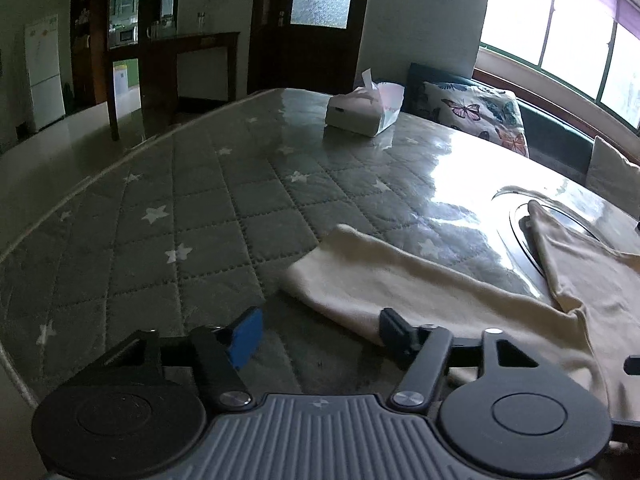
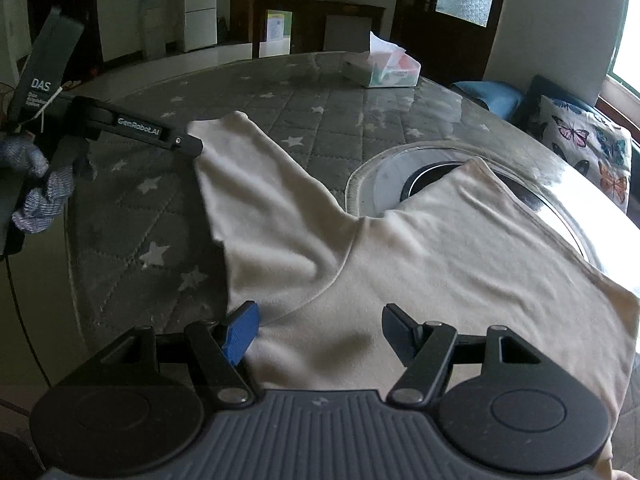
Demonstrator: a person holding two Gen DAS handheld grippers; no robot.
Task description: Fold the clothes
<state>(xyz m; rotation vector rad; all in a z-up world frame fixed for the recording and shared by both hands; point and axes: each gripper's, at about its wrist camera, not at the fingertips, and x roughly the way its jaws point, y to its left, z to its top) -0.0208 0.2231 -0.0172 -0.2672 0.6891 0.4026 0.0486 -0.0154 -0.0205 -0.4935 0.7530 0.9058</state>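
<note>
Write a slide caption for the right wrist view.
Open right tool poised over cream shirt on star-quilted table.

Each claw — left claw [image 1: 320, 332], right claw [image 2: 318, 332] — has a ribbed grey housing flanked by two round black discs, with black linkage arms pinned by silver screws. On each, one finger carries a ribbed blue pad and the other a black pad [image 2: 394, 326]. Seen from the right wrist, the left unit is a black bar printed "GenRobot.AI" with a "DAS" tag — held in a blue-white knitted glove [image 2: 38, 184].
</note>
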